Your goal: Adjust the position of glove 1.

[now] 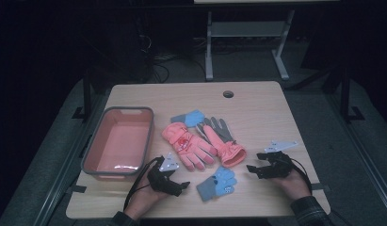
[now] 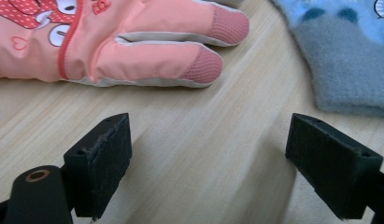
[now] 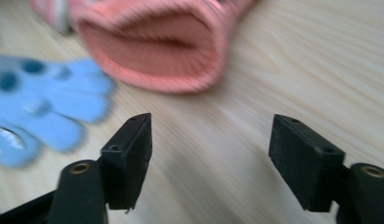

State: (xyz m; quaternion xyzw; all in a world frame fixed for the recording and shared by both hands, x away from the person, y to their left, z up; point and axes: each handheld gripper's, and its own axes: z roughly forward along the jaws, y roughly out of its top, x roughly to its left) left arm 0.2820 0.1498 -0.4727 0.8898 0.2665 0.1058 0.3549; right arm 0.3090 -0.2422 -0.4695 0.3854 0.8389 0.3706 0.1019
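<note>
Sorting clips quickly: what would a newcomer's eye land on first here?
The two pink gloves in the middle of the table, one with its cuff facing the right claw. A blue glove lies near the front edge between both open claws, with the left claw beside it. An empty pink bin sits at the left.

In the right gripper view the pink glove (image 3: 154, 44) is blurry and its fingers run off the top edge. The blue glove (image 3: 40, 109) there is blurry too, cut off at the left edge. In the left gripper view the other pink glove (image 2: 110, 42) loses its cuff past the edge.
</note>
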